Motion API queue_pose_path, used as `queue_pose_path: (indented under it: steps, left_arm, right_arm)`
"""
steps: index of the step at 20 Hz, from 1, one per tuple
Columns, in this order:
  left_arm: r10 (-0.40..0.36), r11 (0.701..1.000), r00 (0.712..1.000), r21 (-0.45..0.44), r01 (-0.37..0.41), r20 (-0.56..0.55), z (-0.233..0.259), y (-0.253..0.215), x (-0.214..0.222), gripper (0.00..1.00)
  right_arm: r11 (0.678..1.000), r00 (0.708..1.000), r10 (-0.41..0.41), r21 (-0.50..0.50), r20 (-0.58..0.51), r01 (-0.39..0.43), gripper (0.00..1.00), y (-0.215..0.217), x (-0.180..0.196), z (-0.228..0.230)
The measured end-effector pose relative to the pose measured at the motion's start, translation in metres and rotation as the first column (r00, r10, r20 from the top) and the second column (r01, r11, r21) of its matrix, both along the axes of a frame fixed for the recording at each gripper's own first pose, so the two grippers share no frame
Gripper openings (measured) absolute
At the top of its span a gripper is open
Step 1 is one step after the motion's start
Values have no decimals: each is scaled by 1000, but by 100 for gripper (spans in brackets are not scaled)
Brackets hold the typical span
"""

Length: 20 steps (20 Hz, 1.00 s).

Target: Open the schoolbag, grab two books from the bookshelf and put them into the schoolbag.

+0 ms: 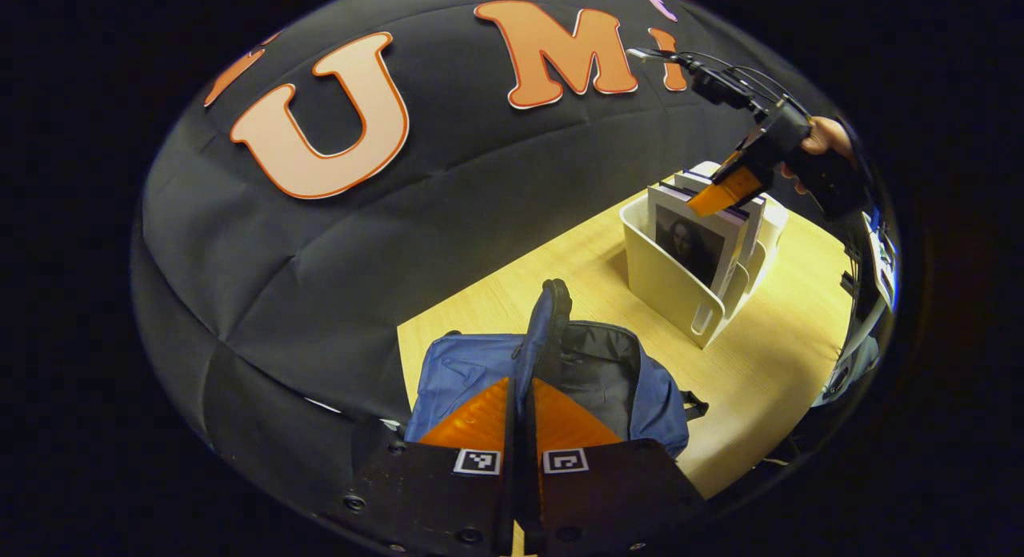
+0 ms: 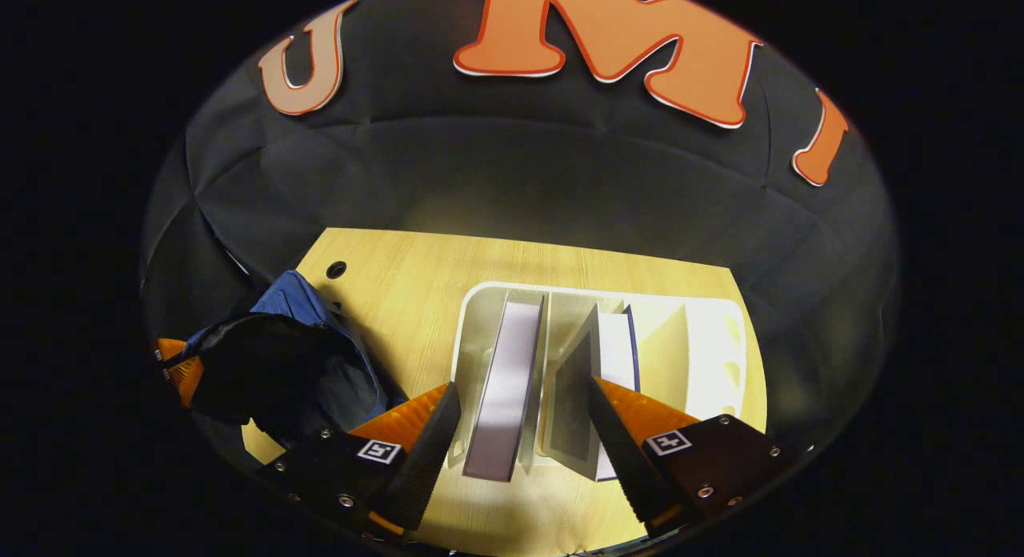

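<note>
I have the schoolbag [image 1: 552,373] open on the worktop [image 1: 768,357], and my left gripper [image 1: 520,429] has its jaws pressed together on the upright edge of the bag's flap, pinching it so the dark mouth stays wide. In the right gripper view the bag [image 2: 280,357] sits at about nine o'clock from the white bookshelf [image 2: 712,357], near it but apart.

The step in hand, as I judge it, is fetching the first book. My right gripper [image 2: 524,421] hangs above the bookshelf with its jaws spread wide, empty. The nearer book [image 2: 508,381] stands between them on its edge in the left slot; a second book [image 2: 616,353] stands in the next slot, at about two o'clock from the first. I see the same gripper [image 1: 732,187] over the shelf in the left gripper view, a hand [image 1: 824,141] behind it.

Next I need to go down squarely over the nearer book, clear of the divider, and close on its top edge before lifting it straight up.
</note>
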State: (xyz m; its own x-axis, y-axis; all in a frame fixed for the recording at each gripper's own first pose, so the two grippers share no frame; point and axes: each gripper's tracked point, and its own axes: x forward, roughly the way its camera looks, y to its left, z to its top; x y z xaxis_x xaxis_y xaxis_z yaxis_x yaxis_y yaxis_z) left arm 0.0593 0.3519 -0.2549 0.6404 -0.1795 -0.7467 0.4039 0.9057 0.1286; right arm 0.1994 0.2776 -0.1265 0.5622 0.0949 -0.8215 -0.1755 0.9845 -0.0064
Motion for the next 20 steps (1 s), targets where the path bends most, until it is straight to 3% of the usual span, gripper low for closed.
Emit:
queue_pose_path:
  steps: [3,5,7,8,9,10,11,14,15,16,20]
  left_arm:
    - [10,1000,1000,-1,-10,-6,-7,10,4,5]
    - [19,1000,1000,-4,-19,-7,-10,14,6,5]
    - [17,1000,1000,-13,-17,-9,-15,16,5,5]
    - [15,1000,1000,-16,-15,-9,-16,16,6,5]
    - [15,1000,1000,-20,-16,-10,-17,18,7,5]
    - [15,1000,1000,-24,-15,-10,-18,17,8,5]
    - [16,999,1000,-32,-17,-11,-19,18,8,5]
    - [24,999,1000,-48,-25,-21,-21,17,9,5]
    - [24,998,1000,-52,-25,-17,-19,19,9,5]
    - [25,998,1000,-55,-25,-15,-18,18,10,5]
    - [39,997,999,-66,-40,-17,-15,21,8,5]
  right_arm:
    - [999,990,38,-6,-134,-39,93,9,-3,-22]
    - [997,977,61,-39,-203,-70,83,9,-3,-35]
    - [995,964,60,-60,-258,-78,60,10,-5,-45]
    - [996,956,59,-48,-288,-76,64,15,-7,-49]
    - [997,946,48,-42,-320,-65,59,18,-8,-51]
    - [998,937,32,-39,-349,-49,42,18,-10,-54]
    - [998,928,30,-43,-372,-49,47,18,-11,-56]
    - [998,901,15,-43,-433,-37,38,18,-19,-54]
    - [999,900,9,-39,-435,-29,29,17,-20,-51]
    - [999,901,6,-41,-434,-27,37,16,-21,-47]
    - [1000,919,7,-14,-395,-14,35,3,-23,-17]
